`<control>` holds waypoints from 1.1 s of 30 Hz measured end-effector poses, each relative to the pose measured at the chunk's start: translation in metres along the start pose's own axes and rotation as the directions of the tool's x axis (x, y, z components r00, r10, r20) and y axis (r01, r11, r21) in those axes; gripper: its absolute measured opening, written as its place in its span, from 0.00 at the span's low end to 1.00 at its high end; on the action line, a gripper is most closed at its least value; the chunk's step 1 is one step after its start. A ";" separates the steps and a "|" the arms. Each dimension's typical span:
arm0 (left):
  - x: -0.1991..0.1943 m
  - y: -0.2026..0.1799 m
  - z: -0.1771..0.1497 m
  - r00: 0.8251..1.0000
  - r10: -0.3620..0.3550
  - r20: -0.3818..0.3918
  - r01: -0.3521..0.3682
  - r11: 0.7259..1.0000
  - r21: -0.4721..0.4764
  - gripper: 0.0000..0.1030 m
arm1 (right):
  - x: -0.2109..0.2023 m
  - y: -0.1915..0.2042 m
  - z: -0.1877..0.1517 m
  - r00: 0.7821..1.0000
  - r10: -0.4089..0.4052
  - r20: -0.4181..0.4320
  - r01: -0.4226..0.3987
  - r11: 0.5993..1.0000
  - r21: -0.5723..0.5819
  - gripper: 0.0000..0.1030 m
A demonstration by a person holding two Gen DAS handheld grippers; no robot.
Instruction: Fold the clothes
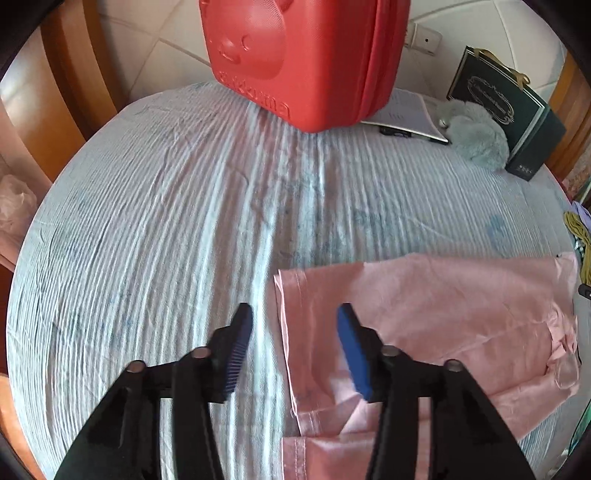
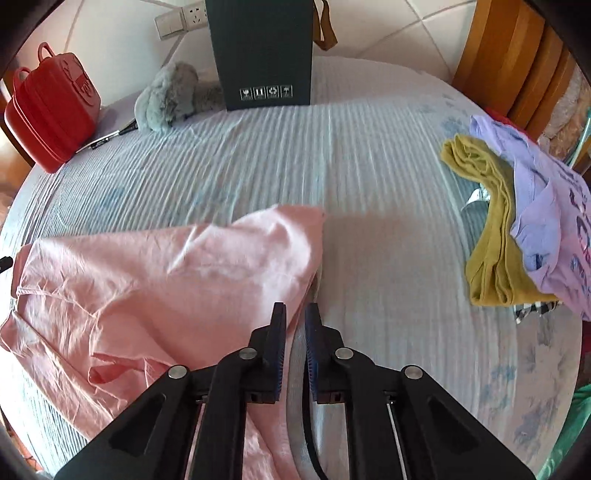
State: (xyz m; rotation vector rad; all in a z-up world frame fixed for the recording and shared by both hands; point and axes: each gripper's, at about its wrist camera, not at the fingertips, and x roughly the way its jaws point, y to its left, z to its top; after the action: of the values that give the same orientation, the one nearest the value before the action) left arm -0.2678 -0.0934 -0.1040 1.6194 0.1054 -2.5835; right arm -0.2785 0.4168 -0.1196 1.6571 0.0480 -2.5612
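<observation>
A red case [image 1: 295, 62], a grey plush toy [image 1: 476, 134] and a dark box [image 2: 260, 55] stand at the bed's far edge.

**Room condition: bedroom, daylight**

Bed [image 1: 155, 206] covered by a pale blue ribbed sheet with faint print. Wall [image 2: 110, 40] behind is white, crossed by diagonal tile seams, and carries a white power socket [image 2: 181, 18]. Orange-brown wooden furniture [image 2: 517, 55] stands at both sides. Lighting is soft and even.
</observation>
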 end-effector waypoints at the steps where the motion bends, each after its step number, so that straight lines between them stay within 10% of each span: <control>1: 0.001 0.002 0.000 1.000 0.017 -0.007 -0.017 1.000 -0.009 0.51 | 0.001 0.002 0.005 1.000 0.003 0.009 -0.003 1.000 0.002 0.21; 6: 0.014 0.013 -0.005 0.998 0.017 -0.062 -0.020 0.999 -0.036 0.50 | 0.022 0.014 0.024 1.000 0.011 0.004 -0.011 1.000 0.011 0.31; 9: 0.019 0.009 -0.009 0.998 -0.009 -0.061 0.008 1.000 -0.022 0.19 | 0.037 0.016 0.028 0.999 0.026 -0.027 -0.026 0.999 0.024 0.26; 13: 0.021 0.008 -0.006 0.998 -0.024 -0.061 0.023 0.999 -0.024 0.15 | 0.046 0.006 0.033 0.999 0.012 -0.047 -0.009 0.997 0.072 0.21; 20: 0.022 0.011 -0.005 0.997 -0.023 -0.076 0.019 0.999 -0.045 0.25 | 0.038 -0.007 0.028 0.999 -0.019 -0.031 0.023 0.995 0.102 0.02; 23: 0.020 0.013 -0.009 0.997 -0.024 -0.076 0.020 0.999 -0.047 0.48 | 0.026 -0.008 0.021 1.000 0.008 -0.002 -0.008 0.994 0.111 0.14; 33: -0.013 0.010 -0.046 0.996 -0.064 -0.058 0.064 0.998 -0.006 0.48 | -0.020 0.047 -0.014 0.964 0.265 0.027 -0.262 0.962 -0.072 0.45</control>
State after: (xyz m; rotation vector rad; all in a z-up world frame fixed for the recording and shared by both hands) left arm -0.2196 -0.0977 -0.1128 1.7181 0.1689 -2.5806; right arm -0.2537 0.3723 -0.1058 1.4811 -0.0818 -2.3625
